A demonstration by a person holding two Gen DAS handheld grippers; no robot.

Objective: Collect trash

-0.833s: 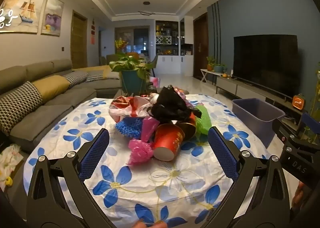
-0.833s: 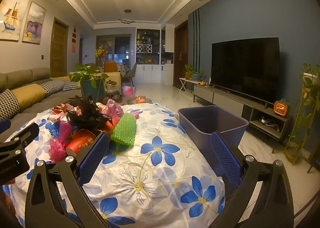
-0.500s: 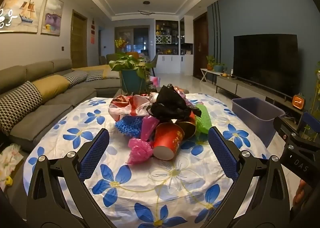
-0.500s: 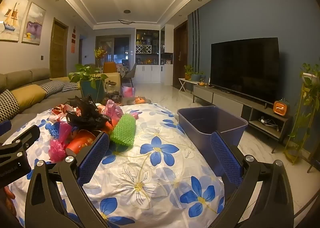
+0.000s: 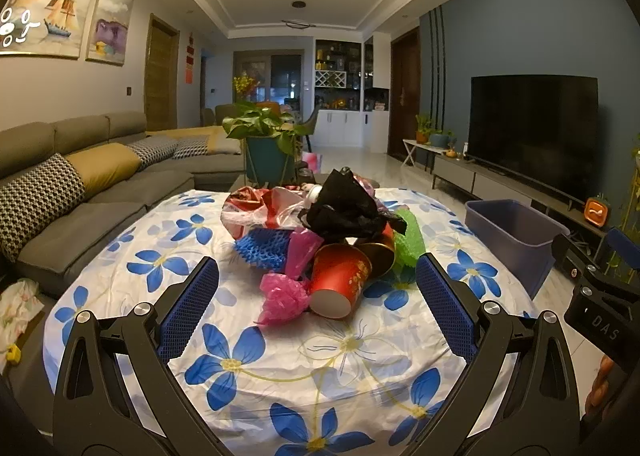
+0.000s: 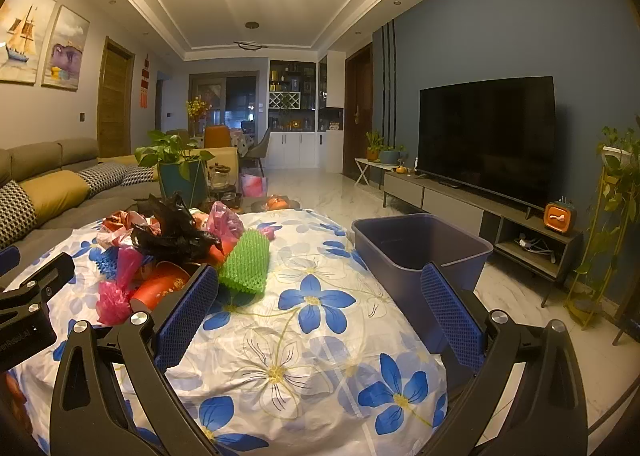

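Little has shifted since the earlier frames: both claws are kept hovering over the table (image 5: 120, 276), and the trash pile (image 5: 320, 232) lies unmoved at its middle. The left claw (image 5: 318, 306) is spread wide and empty just before a red cup (image 5: 340, 280). The right claw (image 6: 320, 312) is likewise released, near the purple bin (image 6: 420, 248) at the table's right edge.

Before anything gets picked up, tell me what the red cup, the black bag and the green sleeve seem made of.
Red cup: looks like glossy coated paper, with gold print and a pale flat base.
Black bag: thin plastic film, by its crumpled, faintly shiny folds.
Green sleeve: probably foam netting, by its soft, matte, bumpy mesh.
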